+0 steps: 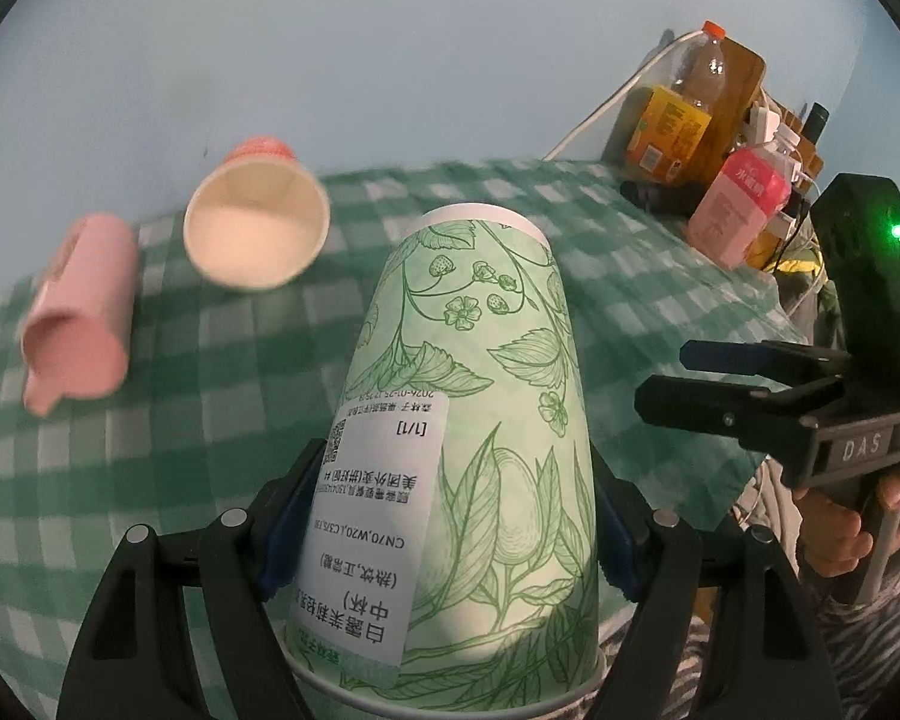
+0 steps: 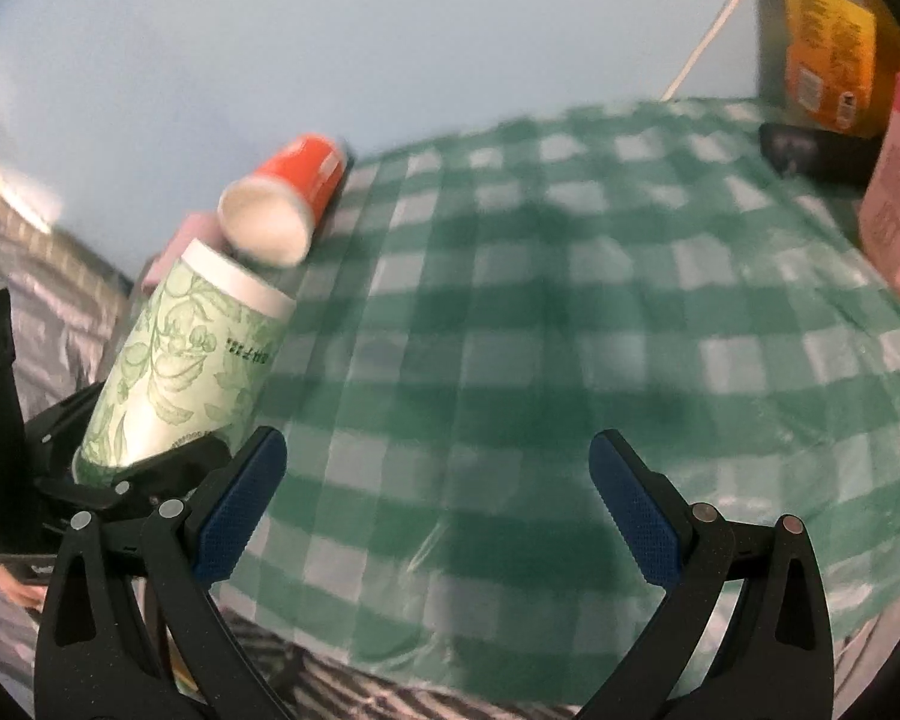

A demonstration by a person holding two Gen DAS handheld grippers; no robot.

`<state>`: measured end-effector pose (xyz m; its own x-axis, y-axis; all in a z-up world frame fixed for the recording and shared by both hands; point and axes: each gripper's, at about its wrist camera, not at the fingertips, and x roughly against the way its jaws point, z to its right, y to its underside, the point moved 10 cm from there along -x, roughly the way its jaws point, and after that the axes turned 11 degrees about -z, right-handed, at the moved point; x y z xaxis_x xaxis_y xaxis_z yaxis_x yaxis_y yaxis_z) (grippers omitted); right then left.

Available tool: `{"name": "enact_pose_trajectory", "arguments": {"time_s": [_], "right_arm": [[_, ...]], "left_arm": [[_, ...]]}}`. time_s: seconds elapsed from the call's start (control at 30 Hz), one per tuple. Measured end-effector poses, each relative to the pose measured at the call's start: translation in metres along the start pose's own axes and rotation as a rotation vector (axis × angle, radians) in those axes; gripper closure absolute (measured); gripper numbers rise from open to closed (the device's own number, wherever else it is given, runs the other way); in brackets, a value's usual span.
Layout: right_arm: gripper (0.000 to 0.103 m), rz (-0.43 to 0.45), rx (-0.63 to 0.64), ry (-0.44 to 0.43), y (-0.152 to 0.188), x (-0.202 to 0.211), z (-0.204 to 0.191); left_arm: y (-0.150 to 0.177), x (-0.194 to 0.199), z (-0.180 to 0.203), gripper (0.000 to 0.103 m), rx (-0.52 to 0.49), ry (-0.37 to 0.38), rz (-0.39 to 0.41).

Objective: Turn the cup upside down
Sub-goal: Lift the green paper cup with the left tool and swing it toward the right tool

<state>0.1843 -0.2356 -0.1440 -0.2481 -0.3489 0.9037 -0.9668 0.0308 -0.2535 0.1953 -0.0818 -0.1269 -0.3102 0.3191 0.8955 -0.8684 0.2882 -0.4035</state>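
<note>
My left gripper [image 1: 444, 534] is shut on a tall green floral paper cup [image 1: 468, 420] with a white label, held above the checkered table with its base pointing away and its rim toward the camera. The cup also shows at the left of the right wrist view [image 2: 180, 360], tilted in the left gripper. My right gripper [image 2: 438, 504] is open and empty above the tablecloth; it also shows at the right of the left wrist view [image 1: 666, 378].
An orange paper cup [image 1: 258, 216] lies on its side at the back of the green checkered tablecloth [image 1: 630, 276], mouth toward me; it also shows in the right wrist view [image 2: 288, 198]. A pink cup [image 1: 78, 312] lies left of it. Bottles and a pink carton [image 1: 738, 210] stand at the back right.
</note>
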Motion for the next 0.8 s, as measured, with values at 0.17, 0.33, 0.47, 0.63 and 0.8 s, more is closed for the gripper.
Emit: {"name": "enact_pose_trajectory", "arguments": {"time_s": [0.17,0.33,0.47,0.63,0.8], "right_arm": [[0.001,-0.029,0.038,0.012,0.007,-0.014,-0.013],[0.001,-0.037,0.043,0.015,0.008,-0.020,-0.022],[0.001,-0.045,0.038,0.012,0.007,-0.022,-0.021],[0.001,-0.046,0.031,0.010,0.007,-0.023,-0.020],[0.001,-0.035,0.030,0.001,0.006,-0.016,-0.024]], "left_arm": [[0.008,-0.012,-0.004,0.023,0.010,-0.003,-0.017],[0.008,-0.021,-0.010,0.023,0.019,-0.015,-0.034],[0.006,-0.023,-0.011,0.024,0.027,-0.021,-0.045],[0.003,-0.021,-0.007,0.023,0.020,-0.036,-0.045],[0.001,-0.005,-0.006,0.019,0.015,-0.033,-0.021]]}}
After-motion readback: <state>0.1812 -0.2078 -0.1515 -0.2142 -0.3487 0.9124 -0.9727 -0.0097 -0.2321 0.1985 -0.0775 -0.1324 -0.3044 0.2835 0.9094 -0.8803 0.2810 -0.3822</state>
